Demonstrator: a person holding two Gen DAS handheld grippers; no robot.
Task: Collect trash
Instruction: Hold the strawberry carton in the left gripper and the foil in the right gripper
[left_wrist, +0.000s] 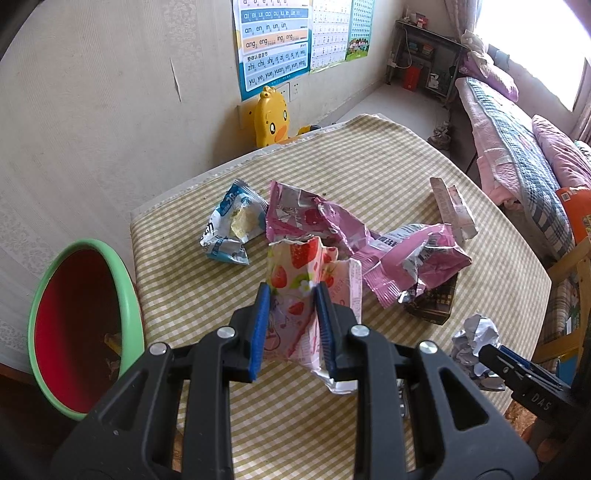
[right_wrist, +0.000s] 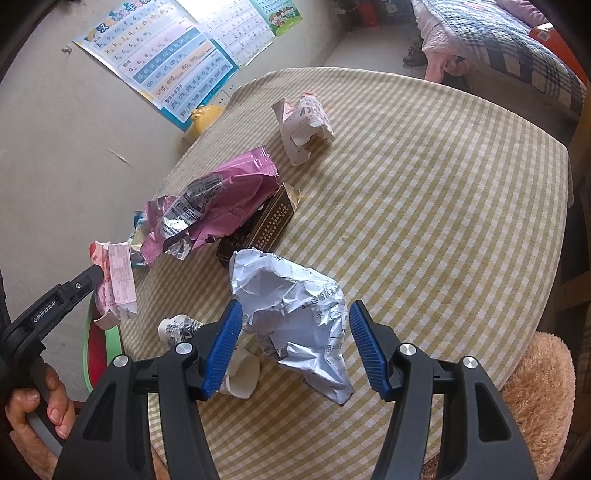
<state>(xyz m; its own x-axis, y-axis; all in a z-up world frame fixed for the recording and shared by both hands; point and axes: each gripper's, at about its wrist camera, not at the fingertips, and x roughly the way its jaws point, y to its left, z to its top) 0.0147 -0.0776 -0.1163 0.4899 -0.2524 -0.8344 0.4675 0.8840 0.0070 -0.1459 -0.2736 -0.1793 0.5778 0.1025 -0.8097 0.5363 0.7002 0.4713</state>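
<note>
My left gripper (left_wrist: 291, 291) is shut on a strawberry-print wrapper (left_wrist: 299, 280), holding it just above the checked tablecloth (left_wrist: 369, 166). The same wrapper (right_wrist: 114, 284) shows at the left of the right wrist view. My right gripper (right_wrist: 295, 306) is shut on a crumpled white paper (right_wrist: 291, 306), which fills the gap between its blue pads. That paper (left_wrist: 476, 336) is also at the right edge of the left wrist view. A red bin with a green rim (left_wrist: 85, 325) stands beside the table on the left.
On the cloth lie a blue-white wrapper (left_wrist: 232, 225), two pink foil bags (left_wrist: 306, 218) (left_wrist: 417, 258), a dark box (right_wrist: 266, 225), a torn white carton (right_wrist: 303, 122) and a crushed paper cup (right_wrist: 240, 376). A bed (left_wrist: 517, 147) is to the right.
</note>
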